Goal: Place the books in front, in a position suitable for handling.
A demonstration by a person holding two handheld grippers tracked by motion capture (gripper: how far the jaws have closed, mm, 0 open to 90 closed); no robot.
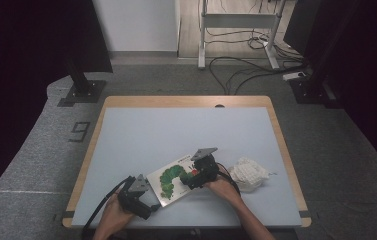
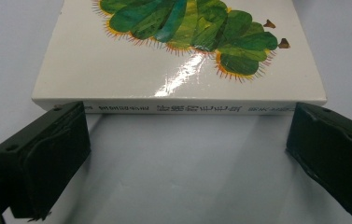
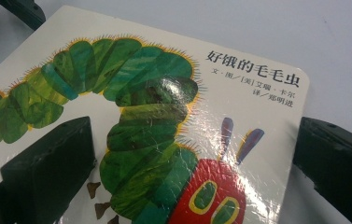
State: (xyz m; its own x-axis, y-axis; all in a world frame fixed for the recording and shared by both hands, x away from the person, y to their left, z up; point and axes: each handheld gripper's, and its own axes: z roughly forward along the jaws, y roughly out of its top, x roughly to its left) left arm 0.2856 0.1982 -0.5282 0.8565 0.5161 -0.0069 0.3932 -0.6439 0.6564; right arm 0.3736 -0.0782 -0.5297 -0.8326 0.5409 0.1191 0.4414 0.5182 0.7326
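White board book (image 1: 173, 179) w/ a green caterpillar, red head, and Chinese title, lying flat on the table (image 1: 176, 135) near its front edge. Left gripper (image 2: 183, 140) fingers (image 2: 47, 158) spread wide, released, just short of the book's spine. Right gripper (image 3: 187, 158) fingers (image 3: 47, 163) also spread apart, straddling the cover's head end, gripping nothing.

Left hand-held gripper (image 1: 143, 196) low, jaws wide apart, right hand-held gripper (image 1: 196, 175) tilted down, jaws spread
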